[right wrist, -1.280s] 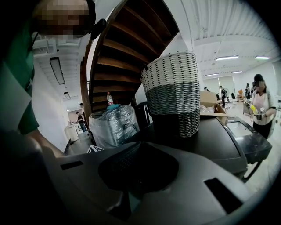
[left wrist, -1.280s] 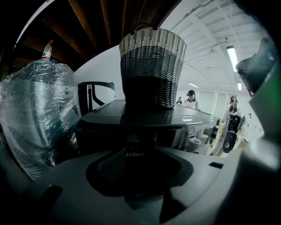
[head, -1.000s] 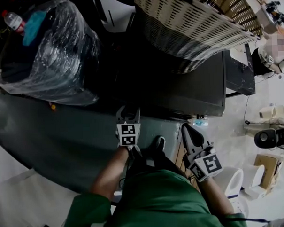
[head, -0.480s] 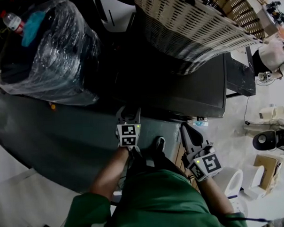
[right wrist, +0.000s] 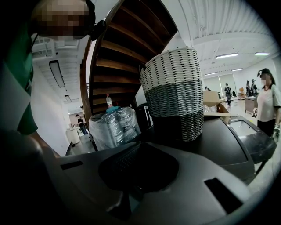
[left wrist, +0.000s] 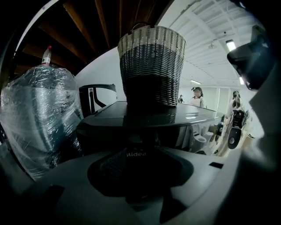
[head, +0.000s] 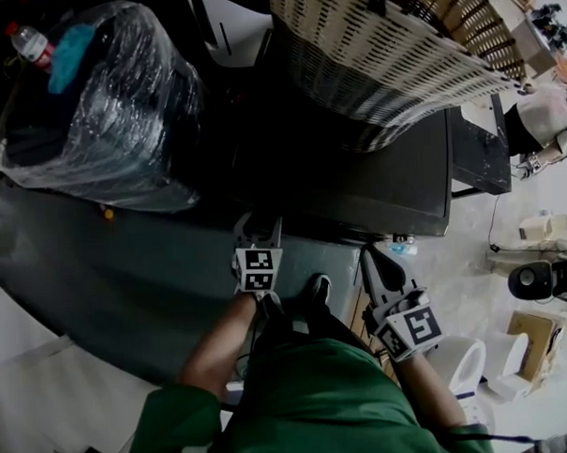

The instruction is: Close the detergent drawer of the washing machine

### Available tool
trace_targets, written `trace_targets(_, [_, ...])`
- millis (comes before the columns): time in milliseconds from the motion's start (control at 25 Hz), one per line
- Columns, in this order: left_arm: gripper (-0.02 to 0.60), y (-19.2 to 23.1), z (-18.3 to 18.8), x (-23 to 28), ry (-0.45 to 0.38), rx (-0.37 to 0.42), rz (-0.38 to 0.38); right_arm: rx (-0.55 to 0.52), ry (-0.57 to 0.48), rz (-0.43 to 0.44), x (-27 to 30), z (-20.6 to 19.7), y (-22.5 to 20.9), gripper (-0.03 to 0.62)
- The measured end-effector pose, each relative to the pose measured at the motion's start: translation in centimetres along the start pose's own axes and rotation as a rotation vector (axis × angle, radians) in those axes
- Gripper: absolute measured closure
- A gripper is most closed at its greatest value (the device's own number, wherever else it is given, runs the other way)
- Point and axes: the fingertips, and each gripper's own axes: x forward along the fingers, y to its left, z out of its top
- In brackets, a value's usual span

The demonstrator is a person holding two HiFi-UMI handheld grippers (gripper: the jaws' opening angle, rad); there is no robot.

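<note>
A dark grey floor [head: 98,276] runs under a timber staircase, with a white hall and distant people beyond. At 10 o'clock in the head view sits a bulky bundle wrapped in clear plastic film [head: 95,107], and a red-capped clear bottle [head: 27,40] rests on its top edge. Toward 1 o'clock stands the dark, glossy-topped washing machine [head: 356,171], carrying a tall woven basket in cream and grey bands [head: 379,48].

The detergent drawer's dark front panel with white "Midea" lettering [left wrist: 136,154] lies just under the machine's top, at the left end of its front. Its long axis runs from 9 to 3 o'clock and its face looks toward 6 o'clock, at the person. How far out it sits cannot be told.

The left gripper [head: 256,217] points to 12 o'clock. Its jaws are together and hold nothing, and the tips lie right against the lettered panel.

The right gripper [head: 369,255] hangs at 5 o'clock, beside the person's green shirt [head: 310,398] and apart from the machine's front. It points roughly to 11 o'clock, with its jaws likewise closed on nothing.
</note>
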Motion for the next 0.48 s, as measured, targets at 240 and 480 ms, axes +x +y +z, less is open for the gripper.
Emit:
trace_targets(240, [0.382, -0.8, 0.6, -1.3, -0.005, 0.02, -0.019, -0.008, -0.016, 0.006, -0.8, 0.1, -0.1, 0.572])
trace_targets(480, [0.381, -1.1, 2.8, -5.8, -0.076, -0.023, 0.011, -0.057, -0.025, 0.006, -2.5, 0.0, 0.1, 0.572])
